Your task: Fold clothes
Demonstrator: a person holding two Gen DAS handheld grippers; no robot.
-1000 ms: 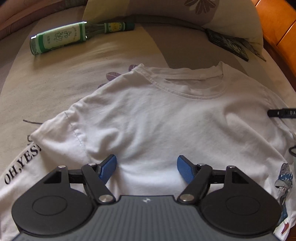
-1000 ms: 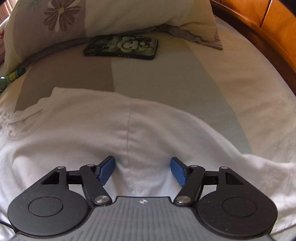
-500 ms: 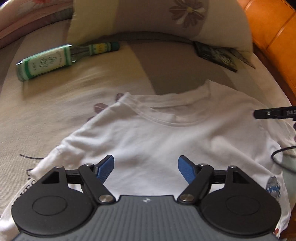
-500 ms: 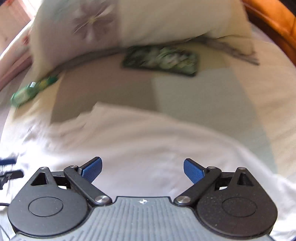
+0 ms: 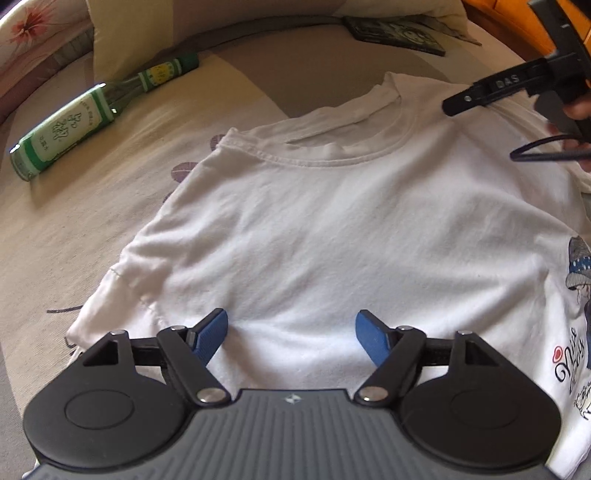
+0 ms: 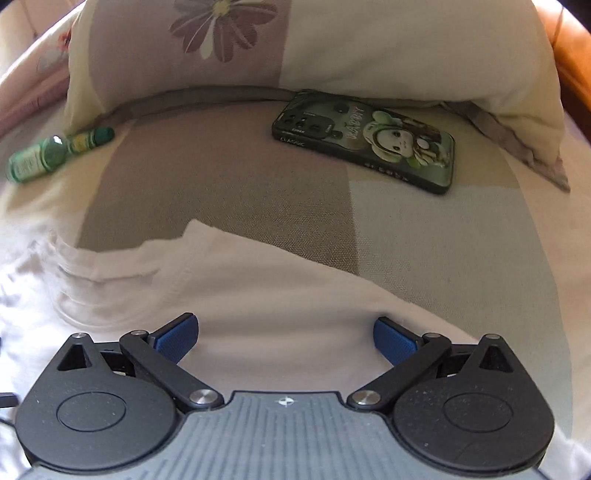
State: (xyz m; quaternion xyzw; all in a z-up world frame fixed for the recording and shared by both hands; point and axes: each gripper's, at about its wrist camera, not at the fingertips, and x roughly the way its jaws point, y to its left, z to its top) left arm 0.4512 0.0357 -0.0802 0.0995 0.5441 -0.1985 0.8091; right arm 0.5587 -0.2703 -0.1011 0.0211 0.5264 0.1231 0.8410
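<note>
A white T-shirt (image 5: 332,229) lies spread on the bed, its collar (image 5: 332,147) at the far side and a printed sleeve (image 5: 576,295) at the right. My left gripper (image 5: 291,332) is open and empty, just above the shirt's middle. My right gripper (image 6: 286,334) is open and empty over the shirt's shoulder (image 6: 258,295) near the collar. The right gripper also shows in the left wrist view (image 5: 480,92), at the upper right above the shirt.
A green glass bottle (image 5: 70,129) lies on the bed at the far left; it also shows in the right wrist view (image 6: 48,155). A phone (image 6: 365,140) in a green case lies by the pillow (image 6: 314,48). A wooden bed frame (image 5: 498,14) runs along the right.
Both grippers stay open. The left view has closed in on the shirt and turned a little. The right gripper has swung toward the collar and shows higher in the left view.
</note>
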